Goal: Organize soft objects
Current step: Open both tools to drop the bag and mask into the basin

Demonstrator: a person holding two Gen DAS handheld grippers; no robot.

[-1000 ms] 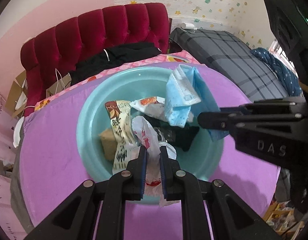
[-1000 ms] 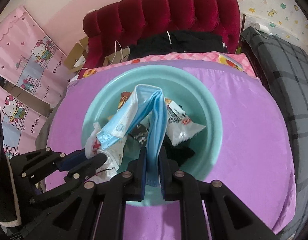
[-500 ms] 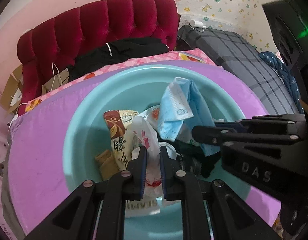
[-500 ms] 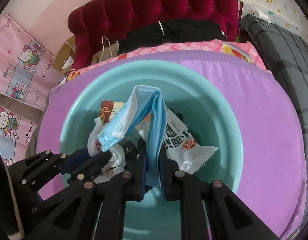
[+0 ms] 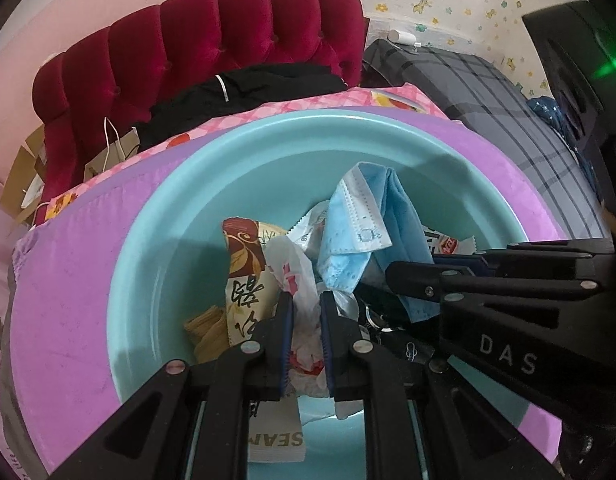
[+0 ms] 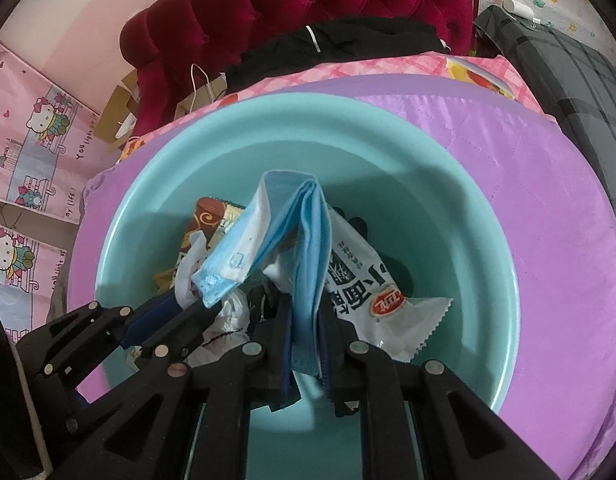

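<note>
A teal basin (image 5: 156, 264) (image 6: 460, 200) sits on a purple cloth and holds soft items. My left gripper (image 5: 306, 300) is shut on a crumpled white plastic bag (image 5: 296, 276) (image 6: 232, 312) low inside the basin. My right gripper (image 6: 306, 308) is shut on a folded blue face mask (image 6: 304, 236) (image 5: 360, 224), which stands up in a tent shape. In the left wrist view the right gripper (image 5: 392, 270) reaches in from the right. Under them lie a brown-and-cream snack packet (image 5: 244, 272), a white snack packet (image 6: 360, 280) and something black (image 5: 392, 344).
The purple cloth (image 6: 548, 184) covers a round table around the basin. Behind it stand a red tufted headboard (image 5: 212, 40) with black clothing (image 5: 248, 88), paper bags (image 5: 112, 152) at the left and a grey plaid bed (image 5: 508, 96) at the right.
Both grippers have sunk toward the basin with the bag and the mask still held; the basin now fills more of both views.
</note>
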